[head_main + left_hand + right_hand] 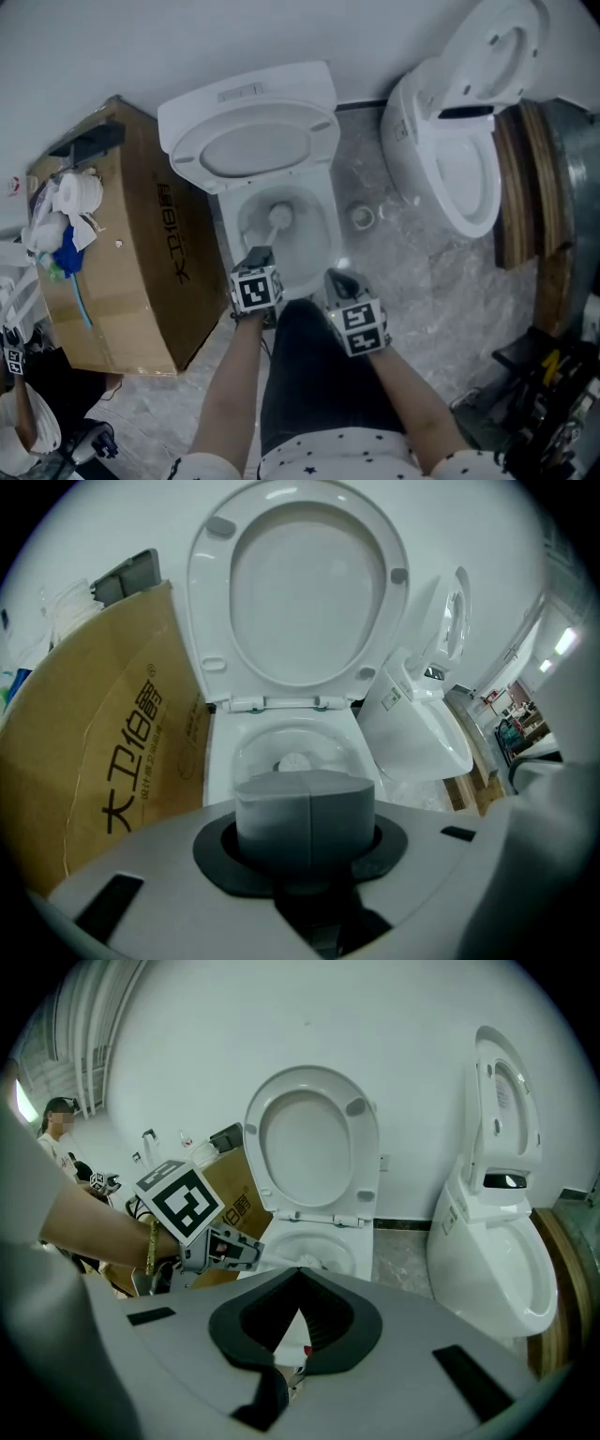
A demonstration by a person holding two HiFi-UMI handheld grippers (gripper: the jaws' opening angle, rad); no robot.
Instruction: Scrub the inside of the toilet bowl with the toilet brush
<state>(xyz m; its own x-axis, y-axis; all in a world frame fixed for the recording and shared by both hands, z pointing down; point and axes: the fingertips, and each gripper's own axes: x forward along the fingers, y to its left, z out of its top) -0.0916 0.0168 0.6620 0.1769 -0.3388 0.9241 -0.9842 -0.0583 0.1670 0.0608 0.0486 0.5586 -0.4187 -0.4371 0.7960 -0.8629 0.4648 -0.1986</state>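
The white toilet (323, 234) stands with seat and lid raised against the wall. The toilet brush head (278, 217) is down inside the bowl near the drain; it also shows in the left gripper view (295, 760) and the right gripper view (309, 1261). My left gripper (259, 255) hangs over the bowl's front rim, shut on the brush handle, its grey pads (272, 808) pressed together. The right gripper view shows it (225, 1252) with the white handle running into the bowl. My right gripper (339, 279) hovers beside it at the rim's front right, open (298, 1307) and holding nothing.
A large cardboard box (141, 262) stands tight against the toilet's left, with paper rolls and bottles on top. A second white toilet (459, 159) sits to the right, wooden boards (525, 187) behind it. A floor drain (362, 217) lies between the toilets. A person (56, 1133) stands far left.
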